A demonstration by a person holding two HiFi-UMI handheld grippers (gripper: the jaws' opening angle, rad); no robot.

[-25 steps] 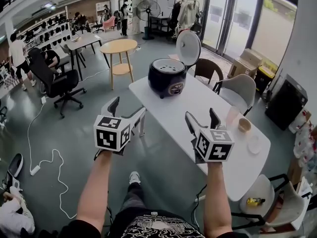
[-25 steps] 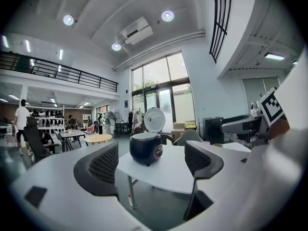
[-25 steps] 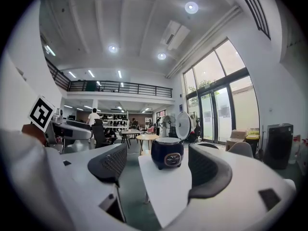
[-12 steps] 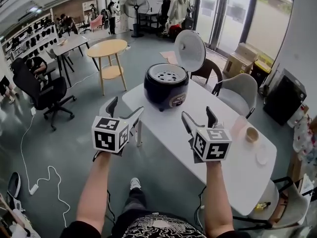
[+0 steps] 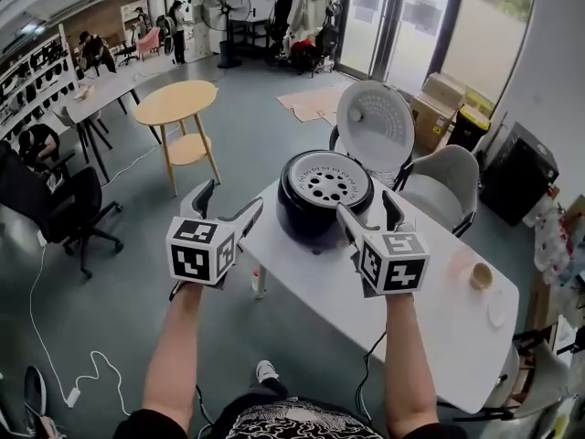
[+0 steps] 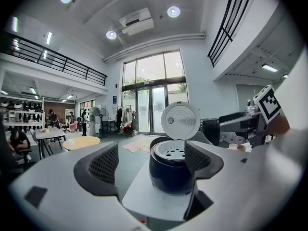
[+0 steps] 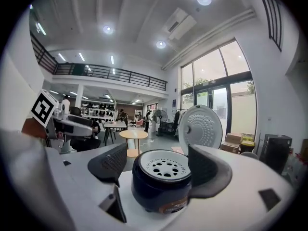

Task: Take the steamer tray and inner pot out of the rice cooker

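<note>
Person has closed in since a second ago: the rice cooker [image 5: 322,210], earlier small at upper centre, now sits mid-frame just past both grippers. Left gripper [image 5: 230,199], lower left, jaws wide, empty. Right gripper [image 5: 369,210], lower right, jaws wide, empty, over the white table [image 5: 430,291]. Perforated steamer tray [image 5: 324,181] sits in the cooker mouth; the inner pot is probably under it, hidden. Lid [image 5: 375,122] stands open behind. Risk: an off-centre pinch on the thin tray rim tilts or drops it, or drags the cooker toward the nearby table corner.
</note>
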